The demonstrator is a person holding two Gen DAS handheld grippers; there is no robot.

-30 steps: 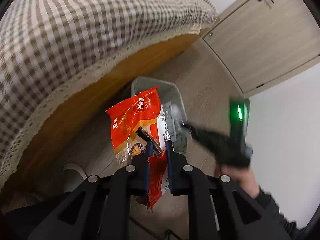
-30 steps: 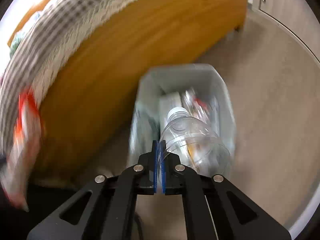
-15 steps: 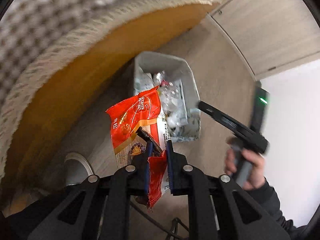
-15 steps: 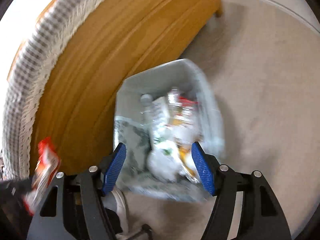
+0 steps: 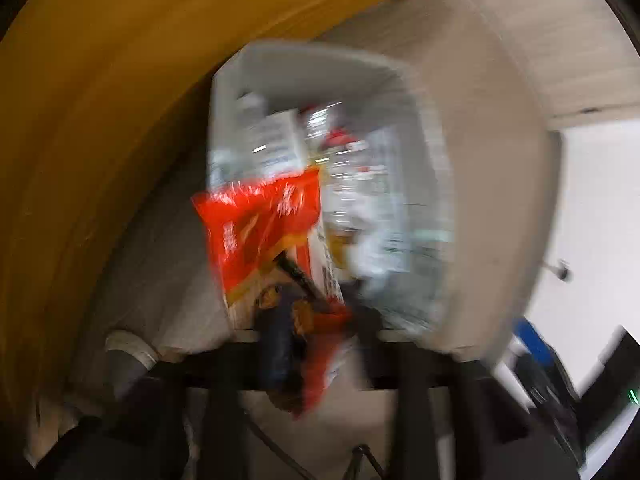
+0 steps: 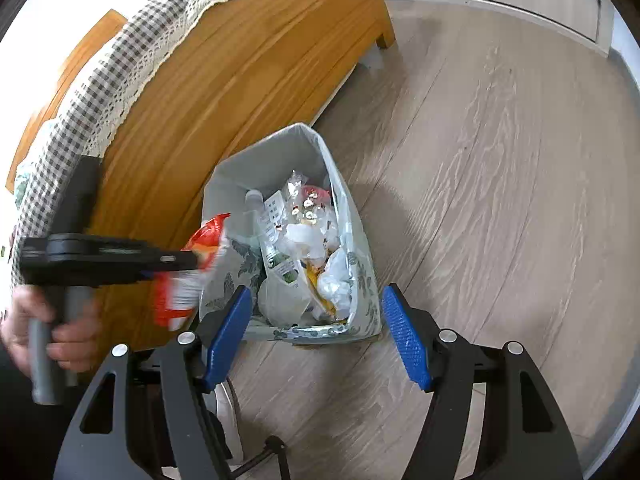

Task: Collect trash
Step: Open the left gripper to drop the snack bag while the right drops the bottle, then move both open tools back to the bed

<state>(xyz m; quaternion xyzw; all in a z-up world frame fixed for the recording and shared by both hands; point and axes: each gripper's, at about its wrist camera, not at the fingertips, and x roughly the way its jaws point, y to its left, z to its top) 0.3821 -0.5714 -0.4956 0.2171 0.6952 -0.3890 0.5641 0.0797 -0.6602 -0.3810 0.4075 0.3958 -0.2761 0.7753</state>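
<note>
**Two grippers at the bin, one loaded, one spread wide**

Two grippers hang over the floor beside the table. The left gripper is clamped on a red snack wrapper, its fingers closed against the crumpled lower end; in the right wrist view the same left gripper reaches in from the side with the snack wrapper hanging at the near-left corner of the trash bin, not yet inside it. The right gripper is spread wide and holds nothing, its blue pads flanking the near end of the bin.

A second ago the right gripper was pinched shut on a clear plastic bottle; half a second ago it had already opened. The left wrist view has since swung closer to the trash bin and is badly smeared by motion.

Only the right wrist view is sharp: it shows the person's left hand on the grey handle, the checked tablecloth with lace edging, and the wooden floor.

Inside the bin lie a clear plastic bottle, crumpled white wrappers and other mixed packaging.
</note>
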